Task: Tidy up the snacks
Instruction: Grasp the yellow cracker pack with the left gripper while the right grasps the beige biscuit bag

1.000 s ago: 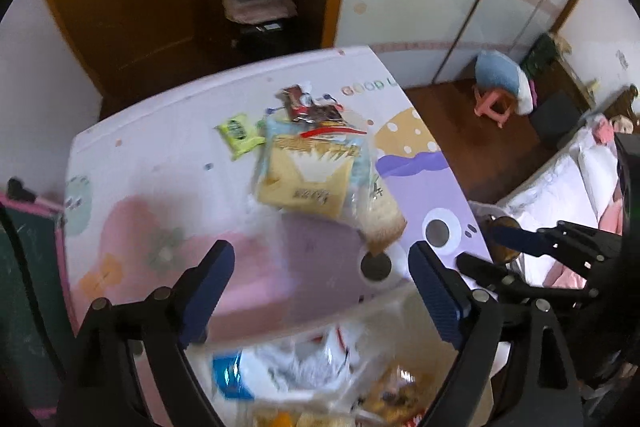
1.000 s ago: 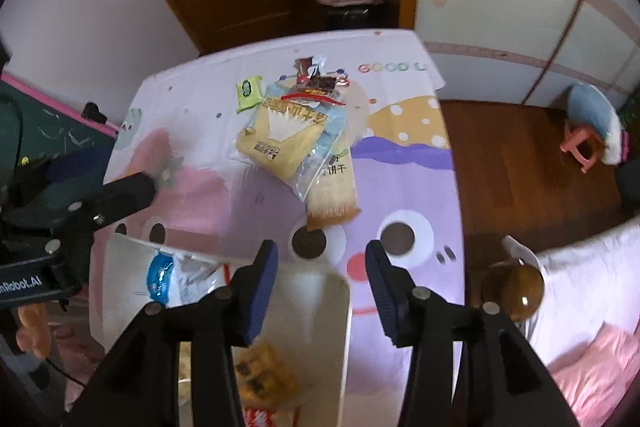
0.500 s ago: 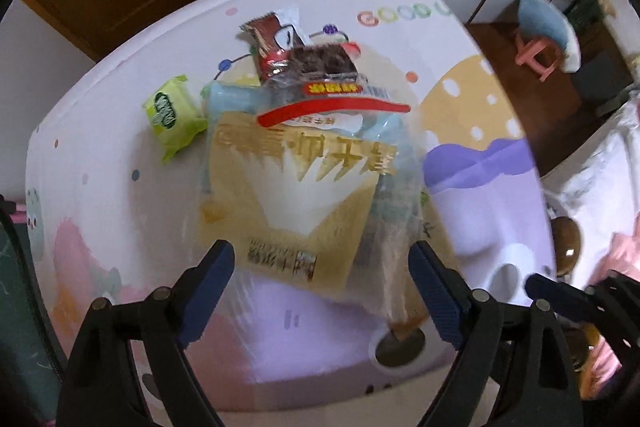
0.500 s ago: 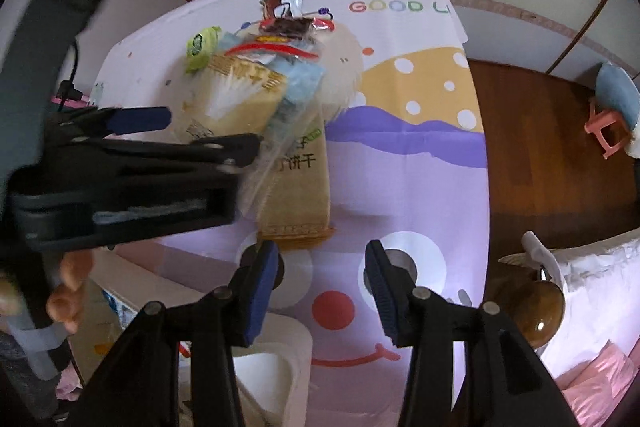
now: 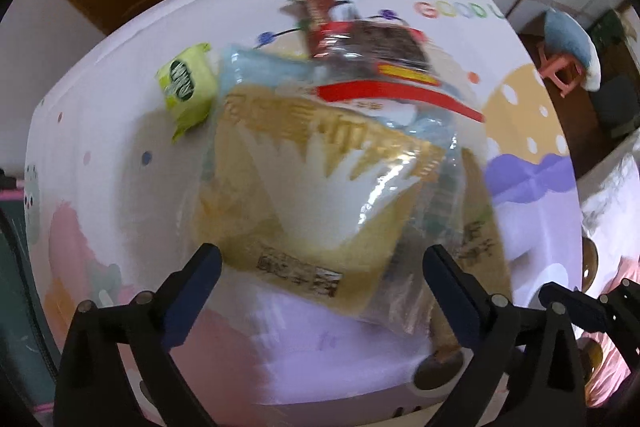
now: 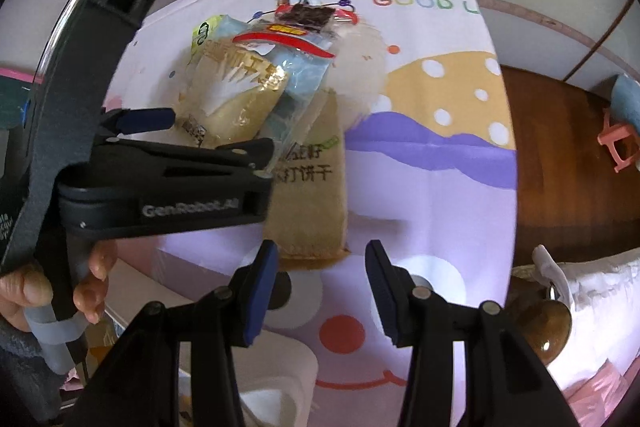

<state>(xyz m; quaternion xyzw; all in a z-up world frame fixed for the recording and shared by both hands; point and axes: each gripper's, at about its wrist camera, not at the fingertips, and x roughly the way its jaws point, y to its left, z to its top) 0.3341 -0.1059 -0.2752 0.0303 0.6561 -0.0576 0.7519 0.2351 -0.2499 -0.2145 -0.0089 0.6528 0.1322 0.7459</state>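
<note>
1. A small lime-green crinkly foil packet (image 5: 186, 89) lies leftmost on the counter (image 5: 100, 131), its glossy cloth printed "GOOD".
2. The left tool (image 5: 322, 285), jaws opening, nothing pinched, straddles a glossy gold plastic snack bag (image 5: 316, 195).
3. A long tan cracker pack (image 6: 310, 195) lies lengthwise toward the right tool (image 6: 322, 295), half-open, empty.

The left gripper (image 5: 322, 277) has dropped from above the bin toward the snack pile, and its jaws are opening, with the lower edge of the gold packet (image 5: 316, 195) now lying between them, untouched. The pile now fills the frame's centre. In the right view the left gripper (image 6: 208, 131) now covers the left side; the right gripper (image 6: 322, 277) sits nearer the biscuit pack (image 6: 316, 195).
</note>
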